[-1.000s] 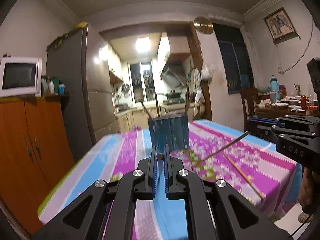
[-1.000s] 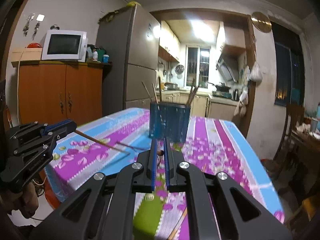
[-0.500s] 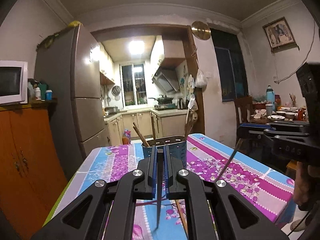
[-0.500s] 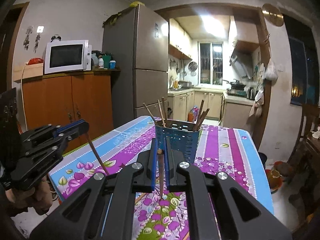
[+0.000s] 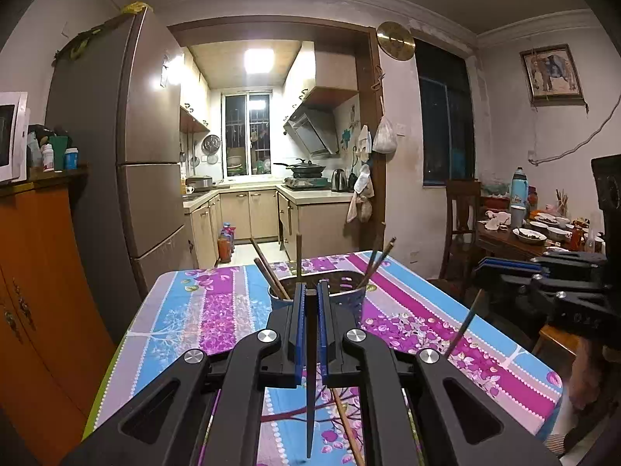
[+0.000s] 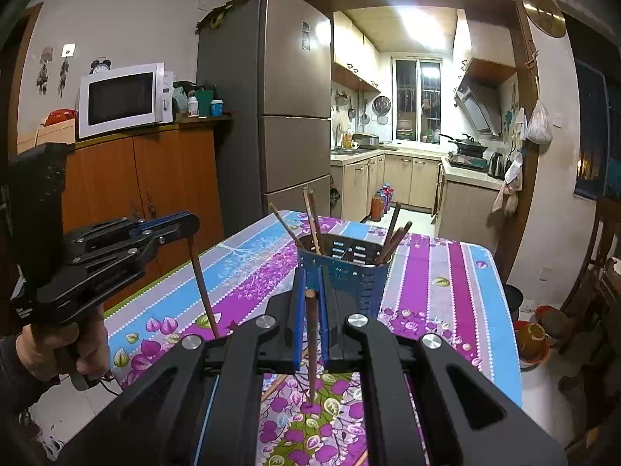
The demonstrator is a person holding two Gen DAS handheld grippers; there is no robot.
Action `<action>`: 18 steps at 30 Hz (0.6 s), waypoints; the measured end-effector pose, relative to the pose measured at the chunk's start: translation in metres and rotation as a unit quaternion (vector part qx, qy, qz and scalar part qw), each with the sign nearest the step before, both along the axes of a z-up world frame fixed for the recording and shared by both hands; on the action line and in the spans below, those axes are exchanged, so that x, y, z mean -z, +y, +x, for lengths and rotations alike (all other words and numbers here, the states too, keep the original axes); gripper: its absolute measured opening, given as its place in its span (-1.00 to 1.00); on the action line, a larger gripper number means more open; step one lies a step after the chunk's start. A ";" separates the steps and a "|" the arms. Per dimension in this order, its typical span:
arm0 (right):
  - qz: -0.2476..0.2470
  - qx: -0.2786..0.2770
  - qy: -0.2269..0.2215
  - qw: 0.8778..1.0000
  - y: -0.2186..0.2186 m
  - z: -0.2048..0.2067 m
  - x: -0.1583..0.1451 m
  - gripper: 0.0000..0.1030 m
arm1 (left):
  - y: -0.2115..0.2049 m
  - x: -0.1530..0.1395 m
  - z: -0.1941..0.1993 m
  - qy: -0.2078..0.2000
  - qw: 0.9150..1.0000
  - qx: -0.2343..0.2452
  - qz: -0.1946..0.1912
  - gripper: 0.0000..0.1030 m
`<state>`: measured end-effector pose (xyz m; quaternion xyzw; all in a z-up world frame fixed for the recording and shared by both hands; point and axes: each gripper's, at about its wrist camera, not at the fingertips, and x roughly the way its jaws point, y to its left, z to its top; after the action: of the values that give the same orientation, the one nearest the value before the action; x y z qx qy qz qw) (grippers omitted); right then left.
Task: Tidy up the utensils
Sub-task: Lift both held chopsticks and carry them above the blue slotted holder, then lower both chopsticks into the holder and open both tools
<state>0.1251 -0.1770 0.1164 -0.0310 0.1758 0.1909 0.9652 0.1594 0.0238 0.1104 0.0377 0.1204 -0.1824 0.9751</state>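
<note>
So the bench point(image 6: 427, 272) with the flowery purple-and-blue cloth fills most of both views, and the blue perforated holder point(image 6: 343, 268) stands on it straight ahead of both sets of jaws, with several chopsticks already leaning inside.

The left gripper point(image 5: 310, 310) has its jaws shut tight on one dark chopstick point(image 5: 309, 388), pinched near the thick top end so the thin tip hangs down below the jaws, over the cloth. The right gripper point(image 6: 311, 303) is the same deal: jaws clamped on a brown chopstick point(image 6: 311, 349) by its top, the rest dangling downward.

Handling-wise these look like light, stiff, skinny sticks, probably wood. Smooth and tapered, so likely prone to pivoting or slipping in a pinch. Holding near the thick end seems right: the point goes into the holder first.

One more loose chopstick point(image 5: 347, 427) lies on the cloth below the left jaws.
</note>
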 end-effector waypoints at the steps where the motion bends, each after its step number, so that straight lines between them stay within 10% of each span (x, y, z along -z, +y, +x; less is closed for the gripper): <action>1: -0.001 0.000 -0.001 1.000 0.000 0.002 -0.005 -0.90 | 0.001 -0.003 0.002 -0.001 1.000 -0.001 -0.002 -0.86; 18: 0.023 -0.004 -0.069 0.997 -0.010 0.065 -0.133 -0.90 | 0.004 -0.142 0.071 -0.068 0.995 -0.019 -0.068 -0.86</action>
<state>0.1899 -0.1870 0.2499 -0.0229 0.1041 0.1957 0.9749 0.2306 0.0276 0.2523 -0.0193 0.0420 -0.1684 0.9846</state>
